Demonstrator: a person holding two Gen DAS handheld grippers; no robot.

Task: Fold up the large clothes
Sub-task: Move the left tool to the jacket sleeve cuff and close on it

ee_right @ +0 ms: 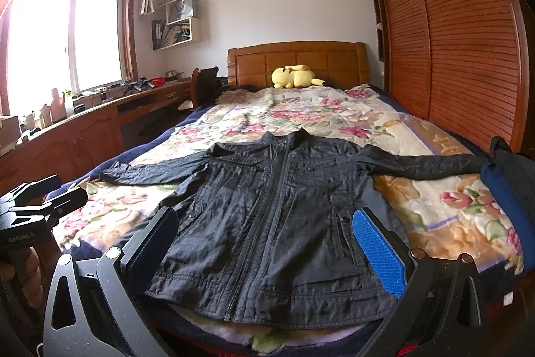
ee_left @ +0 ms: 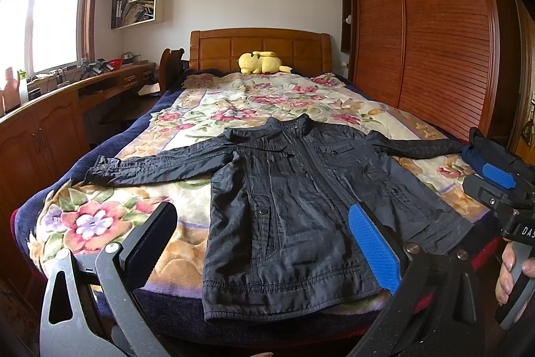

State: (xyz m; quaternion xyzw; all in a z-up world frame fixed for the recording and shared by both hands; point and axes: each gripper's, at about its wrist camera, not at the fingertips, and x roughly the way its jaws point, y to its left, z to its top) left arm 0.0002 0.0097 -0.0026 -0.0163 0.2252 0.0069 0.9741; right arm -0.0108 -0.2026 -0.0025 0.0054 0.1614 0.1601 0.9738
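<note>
The left gripper (ee_left: 264, 243) stands wide open above the near end of the bed, and its two fingers hold nothing. One finger carries a black pad (ee_left: 150, 243) and the other a blue ribbed pad (ee_left: 374, 246). The right gripper (ee_right: 267, 250) is wide open too and also empty, with the same black and blue pads. Neither gripper touches the cloth.

The black jacket (ee_left: 294, 209) lies flat, front side up, on the floral blanket (ee_left: 100, 223), at the near end of the bed. Its zipper is closed and both sleeves are spread out to the sides. Past the jacket's collar, against the wooden headboard (ee_left: 260, 47), sits a yellow plush toy (ee_left: 260, 62).

On the right gripper's body, seen from the left wrist view, white letters "DAS" can be read at the frame edge; the rest is cut off. Other writing is too blurred to read.
</note>
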